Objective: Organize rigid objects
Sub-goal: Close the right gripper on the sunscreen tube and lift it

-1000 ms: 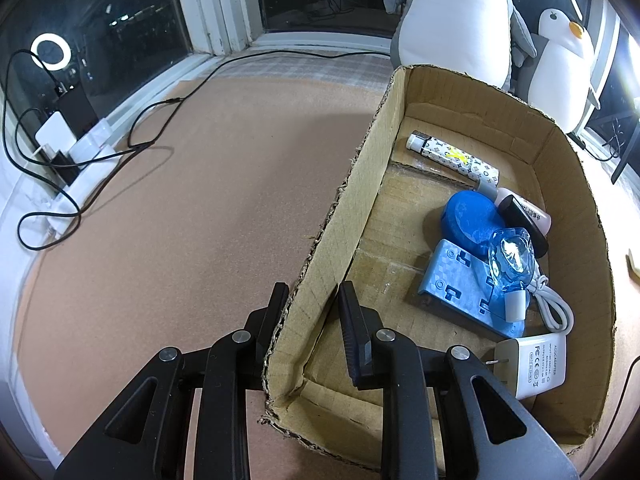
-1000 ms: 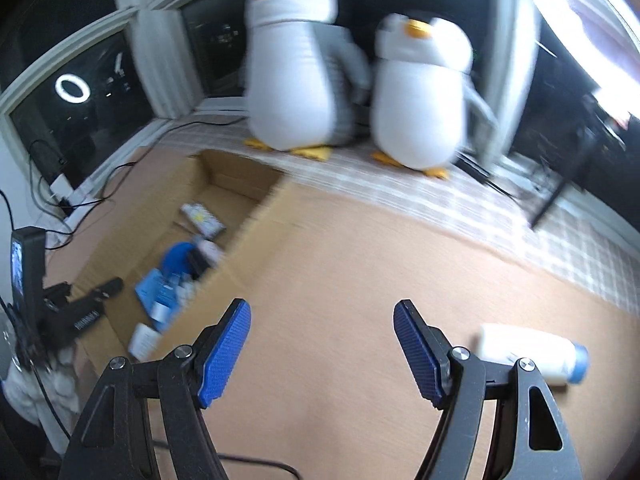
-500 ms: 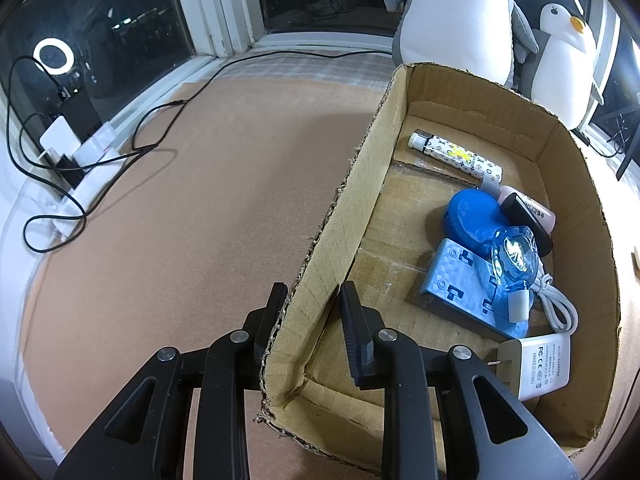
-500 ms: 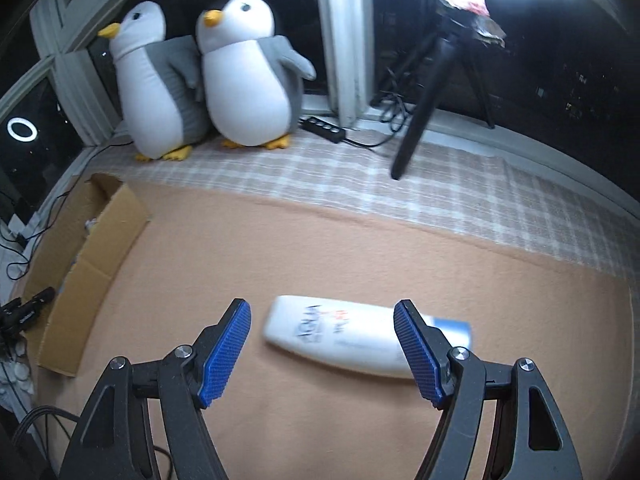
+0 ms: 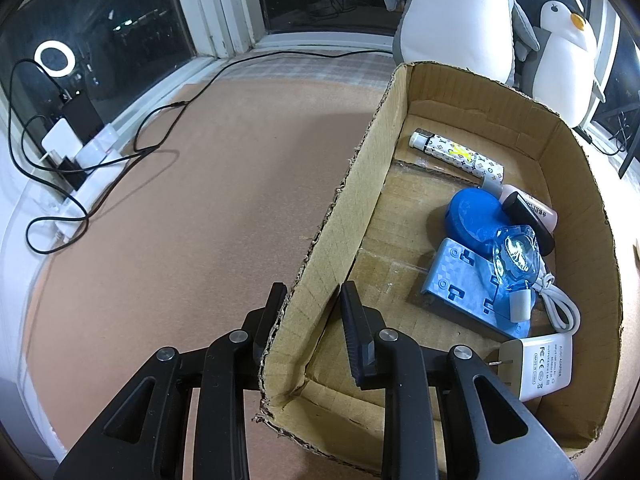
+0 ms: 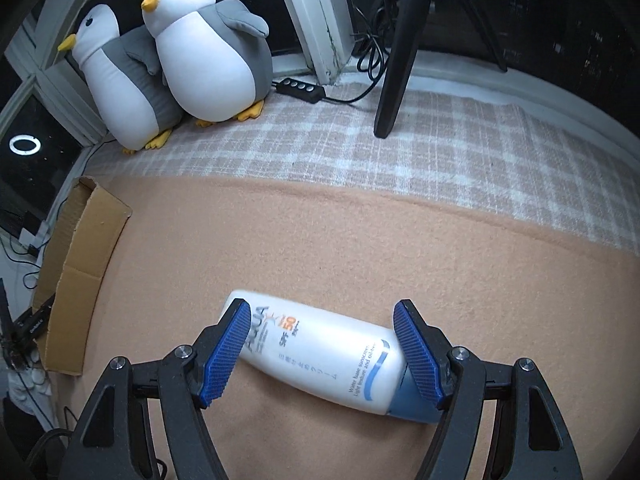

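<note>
My left gripper is shut on the near left wall of an open cardboard box, one finger inside and one outside. In the box lie a patterned white tube, a blue round lid, a blue block, a small blue fan and a white charger with its cable. In the right wrist view a white sunscreen bottle with a blue cap lies flat on the tan blanket. My right gripper is open above it, its blue pads flanking the bottle's two ends without pressing. The box shows far left.
Two plush penguins stand on the plaid cloth by the window. A black tripod leg and a cable switch are beside them. Black cables and a power strip lie left of the box.
The right gripper swung away from the box side and came down over the bottle, which now lies between its fingers. The left gripper kept its grip on the box wall.
</note>
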